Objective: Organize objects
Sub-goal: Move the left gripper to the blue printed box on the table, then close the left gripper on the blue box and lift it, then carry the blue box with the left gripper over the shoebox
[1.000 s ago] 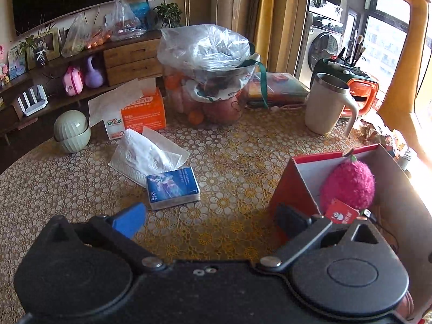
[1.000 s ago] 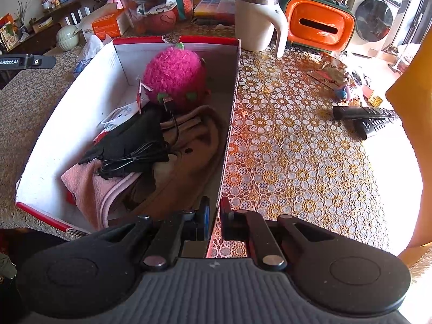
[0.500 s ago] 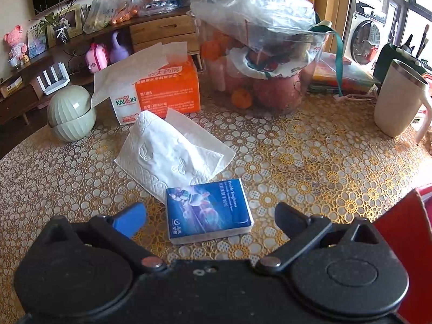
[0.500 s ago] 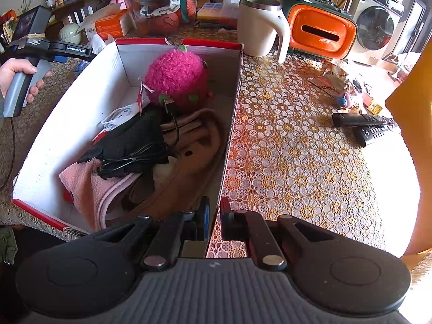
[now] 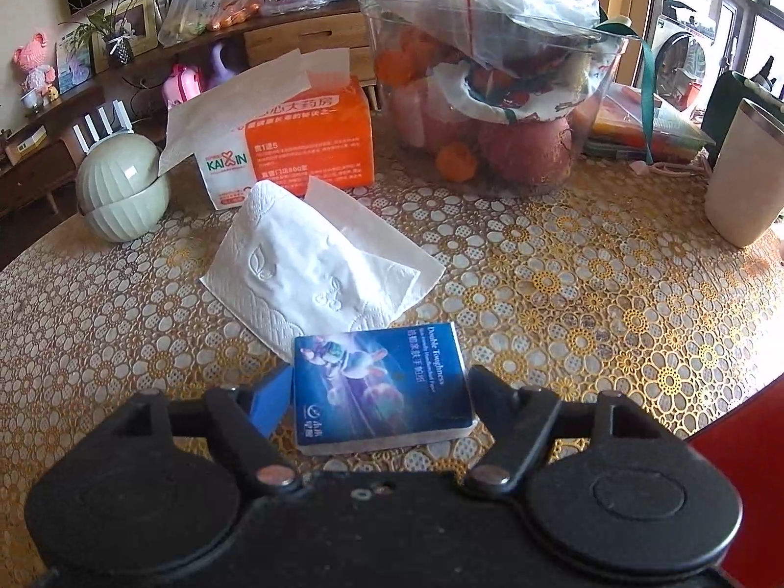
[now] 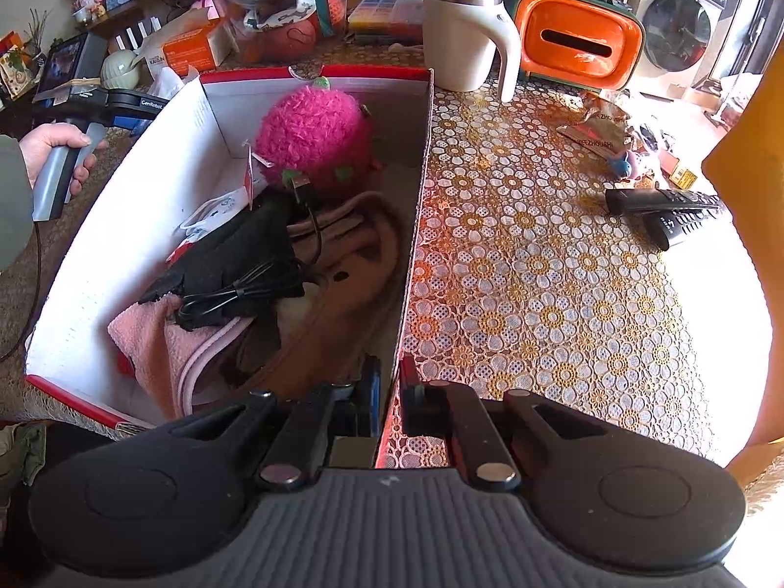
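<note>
Round table with gold flower-lace cloth [image 5: 563,284], bright sun glare on its right side. Left gripper [image 5: 377,392] low over the cloth, jaws wide, one finger on each side of a blue tissue pack [image 5: 382,387] lying flat; fingers just beside the pack, contact can't be told. A loose white tissue [image 5: 313,269] lies just behind the pack, touching its far edge. Further back: orange and white tissue box [image 5: 294,142] with a sheet sticking up, pale green ribbed jar [image 5: 122,191] to its left, clear plastic-covered bowl of fruit [image 5: 495,98] in the middle, cream mug [image 5: 745,171] at right. Red corner of the box shows at bottom right.

Right gripper [image 6: 387,382] has jaws narrow, pinching the right wall of the red and white cardboard box [image 6: 147,206], one finger inside, one outside. In the box: pink fuzzy plush [image 6: 313,137] at the far end, black cable [image 6: 245,289] on dark cloth, pink towel [image 6: 152,338], brown fabric [image 6: 343,284]. On the cloth right of the box: two black remotes [image 6: 666,210], a crumpled wrapper [image 6: 598,122], an orange and green case [image 6: 578,44] beside the mug.

Room: low wooden shelf [image 5: 304,34] along the wall with bags, photo frame, pink toys; washing machine [image 6: 681,29] at far right.
</note>
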